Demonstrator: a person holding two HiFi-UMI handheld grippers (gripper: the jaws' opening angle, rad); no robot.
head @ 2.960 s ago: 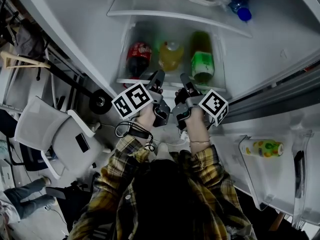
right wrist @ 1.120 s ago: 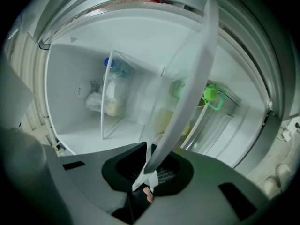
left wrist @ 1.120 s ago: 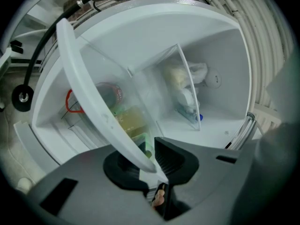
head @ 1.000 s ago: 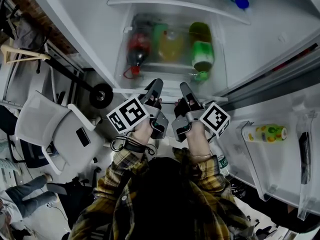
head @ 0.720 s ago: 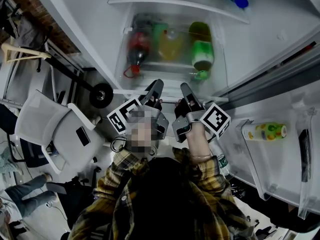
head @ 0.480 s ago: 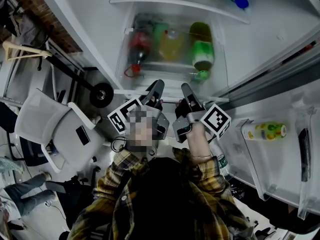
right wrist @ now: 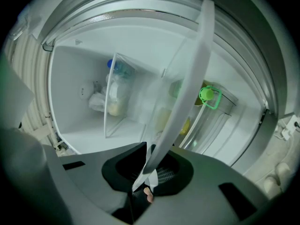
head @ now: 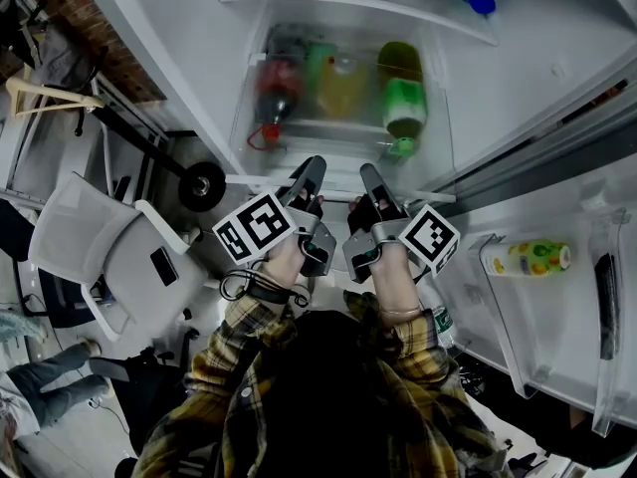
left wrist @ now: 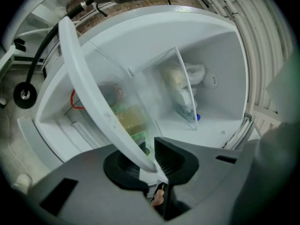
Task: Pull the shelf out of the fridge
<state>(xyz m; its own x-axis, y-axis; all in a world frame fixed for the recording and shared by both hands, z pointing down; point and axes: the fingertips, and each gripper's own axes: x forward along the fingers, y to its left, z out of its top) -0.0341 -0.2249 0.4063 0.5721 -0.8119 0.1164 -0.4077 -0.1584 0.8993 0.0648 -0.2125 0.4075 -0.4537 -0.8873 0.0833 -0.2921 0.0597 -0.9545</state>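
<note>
In the open white fridge (head: 179, 78) sits the clear shelf (left wrist: 89, 88), and the left claw (left wrist: 150, 161) and right claw (right wrist: 150, 165) both squeeze its white front edge so it can slide out straight.

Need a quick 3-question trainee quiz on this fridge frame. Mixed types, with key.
1. True or false: the left gripper and the right gripper are both shut on the front edge of the shelf.
2. Of the three bottles beyond the grippers in the head view, the rightmost bottle is: A red, B green, C blue.
3. How many bottles show in the door rack?

Key: 1 true, as each gripper view shows the white edge pinched between the jaws. 2 B. 3 one.
</note>
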